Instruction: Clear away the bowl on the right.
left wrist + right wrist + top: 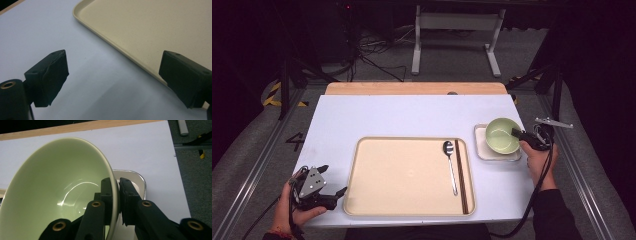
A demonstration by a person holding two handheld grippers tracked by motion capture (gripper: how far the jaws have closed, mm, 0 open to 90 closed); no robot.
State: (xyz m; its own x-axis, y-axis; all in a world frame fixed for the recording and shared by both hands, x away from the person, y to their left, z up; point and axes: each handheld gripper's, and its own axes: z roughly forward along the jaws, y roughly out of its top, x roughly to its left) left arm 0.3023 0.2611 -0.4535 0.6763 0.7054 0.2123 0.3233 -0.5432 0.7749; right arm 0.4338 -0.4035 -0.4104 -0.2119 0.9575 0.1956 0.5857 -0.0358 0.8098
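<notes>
A pale green bowl (502, 135) hangs over a small white square dish (482, 146) at the table's right. My right gripper (515, 132) is shut on the bowl's right rim, one jaw inside and one outside, seen close up on the green bowl (57, 192) in the right gripper view. The white dish (136, 181) lies just beyond the jaws there. My left gripper (335, 181) rests open at the table's front left, beside the beige tray (367, 200). Between its jaws (113, 80) lies bare table, with the tray's rim (112, 45) running past the right-hand jaw.
A metal spoon (451, 165) lies on the tray's right part beside a dark brown stripe (461, 175). The white tabletop (402, 115) ends at a wooden strip (412, 88) at the back. Metal rails run along both table sides.
</notes>
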